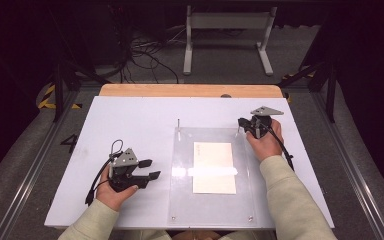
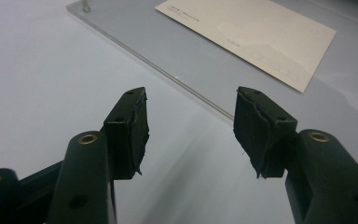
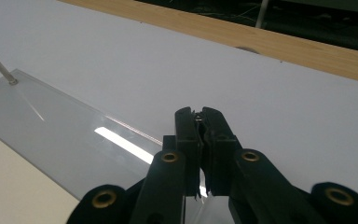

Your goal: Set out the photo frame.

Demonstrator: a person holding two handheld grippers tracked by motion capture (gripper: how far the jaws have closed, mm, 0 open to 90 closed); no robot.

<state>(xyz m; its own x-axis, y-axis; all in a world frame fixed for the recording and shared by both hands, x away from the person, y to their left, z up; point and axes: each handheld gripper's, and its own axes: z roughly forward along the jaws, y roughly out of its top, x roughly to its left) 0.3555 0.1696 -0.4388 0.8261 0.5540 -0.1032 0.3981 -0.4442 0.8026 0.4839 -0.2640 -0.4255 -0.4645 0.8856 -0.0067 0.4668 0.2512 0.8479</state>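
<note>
A clear acrylic plate point(image 1: 182, 190) lies on the white table point(image 1: 130, 120) with a cream card point(image 1: 214, 167) at its middle. Thin metal pins stand at its far corners, one pin point(image 1: 178, 125) at the far left. My right gripper point(image 1: 241, 124) sits at the far right corner, jaws pressed together, with a sliver of the pin there glinting between the pads. From the right gripper view, the right gripper point(image 3: 200, 116) is shut over the plate's point(image 3: 51, 121) corner. My left gripper point(image 1: 150, 169) rests left of the plate, open and empty. In its own view the left gripper point(image 2: 191, 126) faces the card point(image 2: 256, 32).
A wooden strip point(image 1: 190, 90) runs along the table's far edge. Beyond it are cables and a white stand point(image 1: 227, 40) on the floor. Small screws mark the plate's near corners point(image 1: 173, 218). Bare white table surrounds the left hand.
</note>
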